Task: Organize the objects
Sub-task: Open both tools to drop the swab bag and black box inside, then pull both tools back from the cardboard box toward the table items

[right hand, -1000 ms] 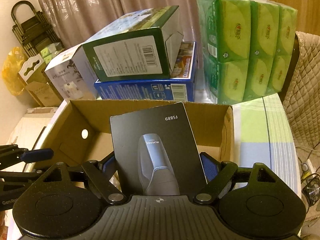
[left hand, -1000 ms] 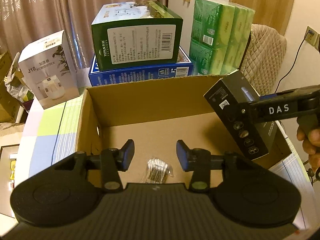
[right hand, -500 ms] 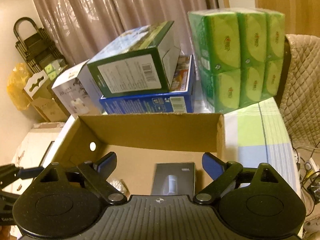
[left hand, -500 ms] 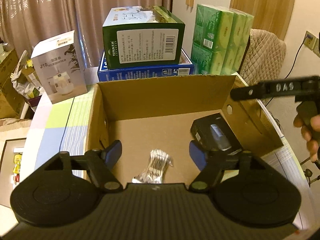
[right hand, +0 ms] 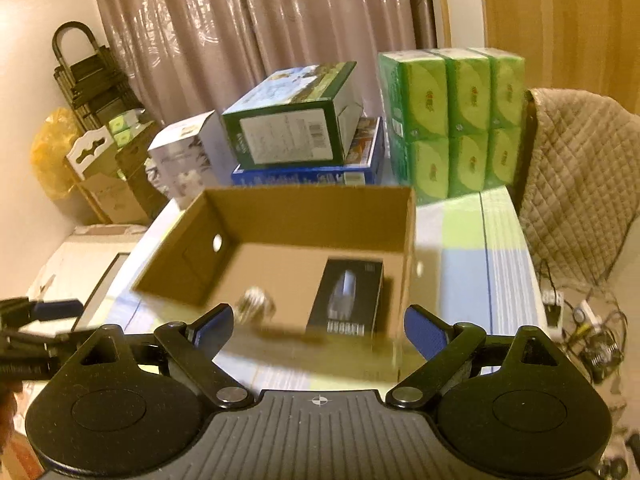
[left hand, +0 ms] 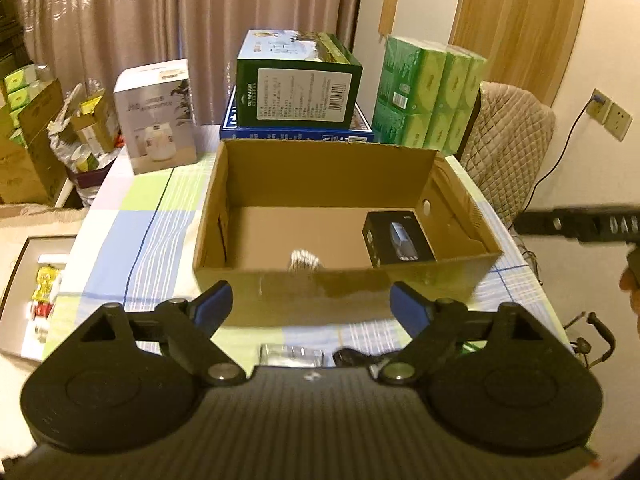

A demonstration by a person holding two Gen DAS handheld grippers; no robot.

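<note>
1. Already stowed: black box (left hand: 400,240) and small packet (left hand: 304,259), inside cardboard box (left hand: 320,176)
2. Outstanding: small items (left hand: 292,354) on tabletop (left hand: 132,216)
3. Left gripper (left hand: 311,300), right gripper (right hand: 318,326): jaws released, empty

Warm, dimmish indoor light, kinda yellow. Heavy fisheye bending at the edges. Right wrist view's motion-blurred, especially the cardboard box (right hand: 320,216).
</note>
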